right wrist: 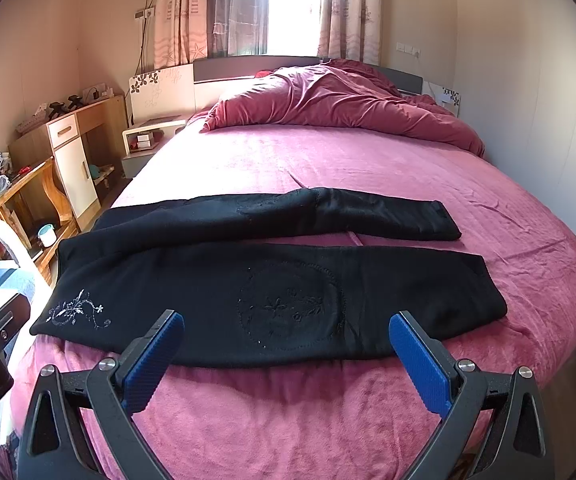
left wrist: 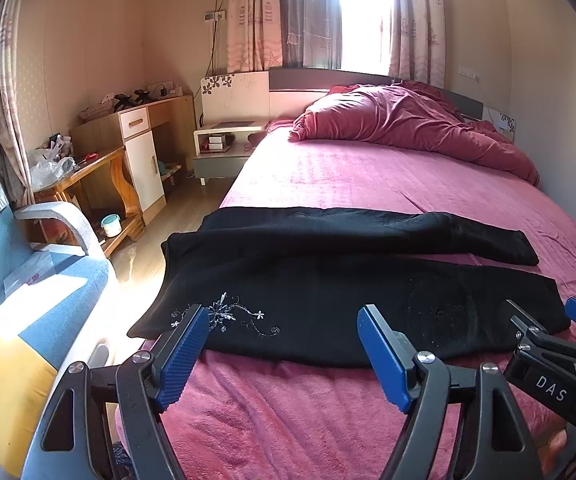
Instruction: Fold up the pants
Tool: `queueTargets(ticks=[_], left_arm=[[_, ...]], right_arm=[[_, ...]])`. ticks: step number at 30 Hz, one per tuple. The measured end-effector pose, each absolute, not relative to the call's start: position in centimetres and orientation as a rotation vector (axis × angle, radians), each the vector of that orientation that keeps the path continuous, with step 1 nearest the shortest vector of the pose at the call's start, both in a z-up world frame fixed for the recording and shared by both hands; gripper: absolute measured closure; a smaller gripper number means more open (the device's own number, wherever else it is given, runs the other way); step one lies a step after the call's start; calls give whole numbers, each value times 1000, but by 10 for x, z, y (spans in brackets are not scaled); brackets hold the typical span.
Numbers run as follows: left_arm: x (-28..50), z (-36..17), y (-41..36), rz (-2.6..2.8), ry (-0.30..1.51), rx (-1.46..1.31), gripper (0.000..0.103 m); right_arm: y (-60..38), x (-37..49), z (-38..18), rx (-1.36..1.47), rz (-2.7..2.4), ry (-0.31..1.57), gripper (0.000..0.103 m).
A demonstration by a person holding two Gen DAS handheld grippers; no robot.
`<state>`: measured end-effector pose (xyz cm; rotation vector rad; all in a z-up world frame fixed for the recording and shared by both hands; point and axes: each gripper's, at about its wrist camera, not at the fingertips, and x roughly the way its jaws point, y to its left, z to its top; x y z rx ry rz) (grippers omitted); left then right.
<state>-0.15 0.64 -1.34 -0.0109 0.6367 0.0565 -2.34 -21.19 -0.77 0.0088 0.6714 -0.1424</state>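
Observation:
Black pants (left wrist: 328, 280) (right wrist: 271, 280) lie flat across the pink bed, waist at the left with silver floral embroidery (right wrist: 77, 310), both legs stretching right and slightly apart. My left gripper (left wrist: 283, 324) hovers open just short of the near edge of the pants, at the waist end. My right gripper (right wrist: 288, 332) is open too, in front of the near leg around the stitched knee patch. Nothing is between either pair of blue pads. The right gripper (left wrist: 548, 316) also shows at the right edge of the left wrist view.
The bed (right wrist: 328, 160) carries a bunched red duvet (right wrist: 348, 100) at its head. Left of the bed stand a nightstand (left wrist: 223, 140), a wooden desk and cabinet (left wrist: 127, 148), and a blue and yellow chair (left wrist: 27, 300). A wall runs along the right.

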Motion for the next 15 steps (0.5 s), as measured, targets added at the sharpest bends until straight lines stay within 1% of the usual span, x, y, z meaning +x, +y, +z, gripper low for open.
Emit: queueTargets(ticks=[15], left_arm=[[-1,-19,11,62,649,-13,25]], right_arm=[[-210,-24,-11,6,-140,679,0]])
